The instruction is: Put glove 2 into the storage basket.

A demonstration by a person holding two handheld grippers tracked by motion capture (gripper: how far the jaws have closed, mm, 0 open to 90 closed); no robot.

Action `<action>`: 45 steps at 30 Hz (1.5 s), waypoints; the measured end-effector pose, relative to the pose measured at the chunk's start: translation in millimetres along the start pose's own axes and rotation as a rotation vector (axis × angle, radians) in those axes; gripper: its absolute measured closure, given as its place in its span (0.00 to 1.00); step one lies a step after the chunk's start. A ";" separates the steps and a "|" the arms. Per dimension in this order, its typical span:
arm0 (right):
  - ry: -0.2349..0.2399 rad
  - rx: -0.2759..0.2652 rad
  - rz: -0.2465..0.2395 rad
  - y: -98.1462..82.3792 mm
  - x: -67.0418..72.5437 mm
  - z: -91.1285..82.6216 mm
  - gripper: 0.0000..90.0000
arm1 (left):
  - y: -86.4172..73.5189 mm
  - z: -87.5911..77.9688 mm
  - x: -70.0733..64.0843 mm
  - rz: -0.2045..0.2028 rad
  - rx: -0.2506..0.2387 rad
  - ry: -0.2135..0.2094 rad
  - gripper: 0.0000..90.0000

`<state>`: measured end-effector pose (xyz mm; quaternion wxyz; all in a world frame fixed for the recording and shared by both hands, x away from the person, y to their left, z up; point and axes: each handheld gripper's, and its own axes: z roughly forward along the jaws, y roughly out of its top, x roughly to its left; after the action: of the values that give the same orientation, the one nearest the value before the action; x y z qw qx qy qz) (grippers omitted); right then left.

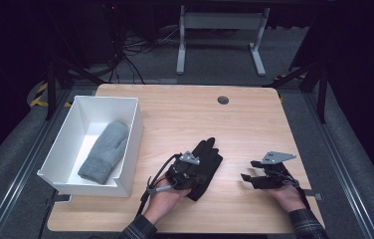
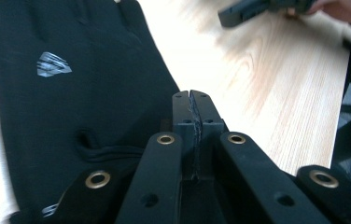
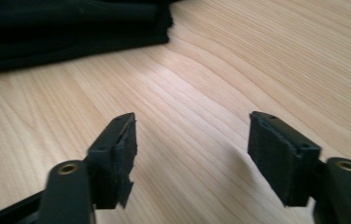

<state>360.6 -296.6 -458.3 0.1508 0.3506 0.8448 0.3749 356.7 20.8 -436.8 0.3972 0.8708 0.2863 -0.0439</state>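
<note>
Left tool (image 2: 192, 105) hiding black glove's (image 1: 206, 164) cuff.

One black glove (image 1: 206, 162); one grey mitten (image 1: 104, 151); one bin (image 1: 65, 134).

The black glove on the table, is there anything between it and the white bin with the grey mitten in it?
Nothing visible lies on the wood between the black glove and the white bin. The bin's near side wall rises between them, so the glove would have to go over it. The grey mitten already lies inside.
</note>
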 end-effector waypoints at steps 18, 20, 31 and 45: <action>-0.101 0.002 0.031 -8.3 -12.1 5.9 0.22 | -15.6 0.6 0.6 0.035 0.114 0.038 1.00; -0.102 0.000 0.032 -8.6 -12.5 6.2 0.21 | -19.4 -4.1 2.8 0.030 0.117 0.040 1.00; -0.097 0.008 0.040 -8.4 -13.1 7.1 0.17 | -33.6 -25.8 12.5 0.048 0.125 0.066 1.00; -0.096 0.009 0.038 -8.4 -13.2 7.0 0.17 | 0.6 -32.7 17.0 0.184 0.097 0.094 0.44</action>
<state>369.6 -306.2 -469.3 0.1825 0.3848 0.8316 0.3566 366.2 51.8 -419.3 0.3431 0.9127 0.2210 0.0197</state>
